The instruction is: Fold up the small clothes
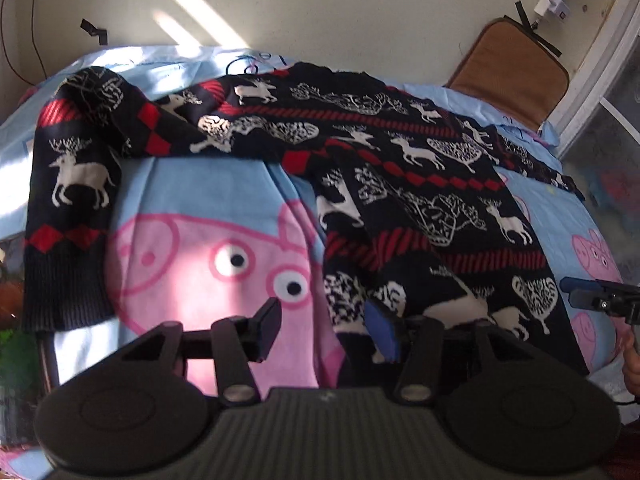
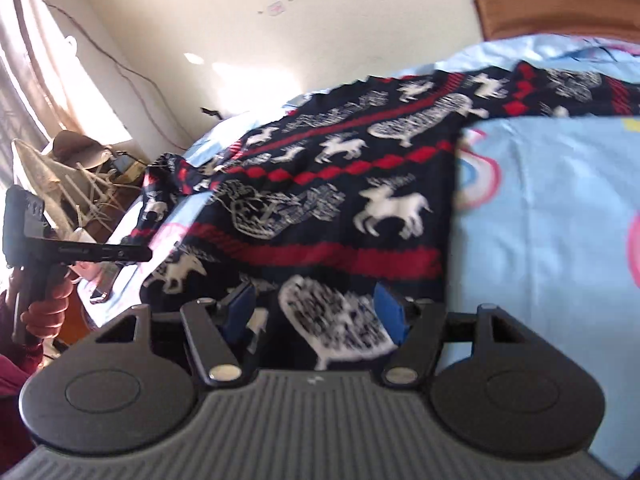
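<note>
Navy knit with white reindeer and red diamond bands: one sweater [image 1: 400, 168] lies spread over one bed covered by a pale blue sheet [image 1: 208, 184] printed with pink cartoon pigs. One sleeve [image 1: 68, 200] hangs toward the near left edge in the left wrist view, its ribbed cuff lowest. Two tools are at work. The left tool [image 1: 326, 330] stands wide apart at the sweater's near hem; its blue-padded right finger [image 1: 382, 332] is at the edge of the knit, while the other finger hovers over the pig print, clear of the sweater. The right tool [image 2: 316, 312] is also spread, with both blue fingers [image 2: 390, 312] straddling the hem over a white heart pattern; the picture is blurred, so whether the pads touch the cloth cannot be told. Each tool shows at the edge of the other's view. One brown cushion [image 1: 512, 68] leans against the wall beyond the bed.
</note>
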`<state>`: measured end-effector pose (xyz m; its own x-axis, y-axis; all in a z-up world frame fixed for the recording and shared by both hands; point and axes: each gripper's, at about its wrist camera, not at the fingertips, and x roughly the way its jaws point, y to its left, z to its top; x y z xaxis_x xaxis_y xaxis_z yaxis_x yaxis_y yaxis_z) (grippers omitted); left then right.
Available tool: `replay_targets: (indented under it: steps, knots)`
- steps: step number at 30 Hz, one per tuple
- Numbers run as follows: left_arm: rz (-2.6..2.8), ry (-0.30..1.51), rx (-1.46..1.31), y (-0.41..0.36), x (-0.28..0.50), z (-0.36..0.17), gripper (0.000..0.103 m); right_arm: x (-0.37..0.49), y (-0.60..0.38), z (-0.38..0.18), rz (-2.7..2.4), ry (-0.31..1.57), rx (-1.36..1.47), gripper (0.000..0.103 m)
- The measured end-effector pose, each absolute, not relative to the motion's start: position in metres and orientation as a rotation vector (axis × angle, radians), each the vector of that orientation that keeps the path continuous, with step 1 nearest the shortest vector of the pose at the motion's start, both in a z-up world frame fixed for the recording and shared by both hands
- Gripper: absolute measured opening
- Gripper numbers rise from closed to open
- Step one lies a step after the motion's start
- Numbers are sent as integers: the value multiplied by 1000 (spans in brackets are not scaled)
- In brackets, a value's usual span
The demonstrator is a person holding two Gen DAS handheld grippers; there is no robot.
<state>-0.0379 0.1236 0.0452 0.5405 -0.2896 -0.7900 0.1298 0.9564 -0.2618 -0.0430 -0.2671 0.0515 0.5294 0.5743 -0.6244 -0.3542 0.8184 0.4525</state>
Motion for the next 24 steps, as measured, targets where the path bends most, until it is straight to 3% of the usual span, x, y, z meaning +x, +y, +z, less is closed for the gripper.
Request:
replay_targets:
  steps: [2, 3, 5, 7, 8, 9, 13, 16, 20, 24]
  knots:
    - [-244, 1007, -186, 116, -39, 32, 37, -55, -276, 44, 533, 868, 290, 68]
    - [-241, 1022, -197, 114, -40, 28, 21, -58, -280, 39, 536, 879, 295, 69]
    - [-251, 1011, -204, 115, -46, 33, 6, -65, -277, 34, 529, 848, 264, 68]
    - [-224, 989, -224, 125, -56, 47, 6, -69, -266, 33, 513, 829, 195, 46]
    - [-206, 987, -238, 132, -62, 55, 6, -68, -267, 33, 509, 830, 177, 19]
    - [-192, 981, -248, 139, -70, 62, 6, -64, -271, 32, 516, 848, 189, 7]
    - [-102, 976, -238, 165, -110, 88, 6, -63, -288, 41, 533, 875, 195, 7]
    - [22, 1022, -178, 170, -121, 75, 3, -65, -288, 48, 539, 900, 120, 8]
    - [49, 980, -315, 194, -121, 65, 17, -43, -301, 83, 485, 850, 124, 13]
    - [96, 880, -381, 216, -123, 71, 18, -8, -265, 130, 587, 737, 73, 16]
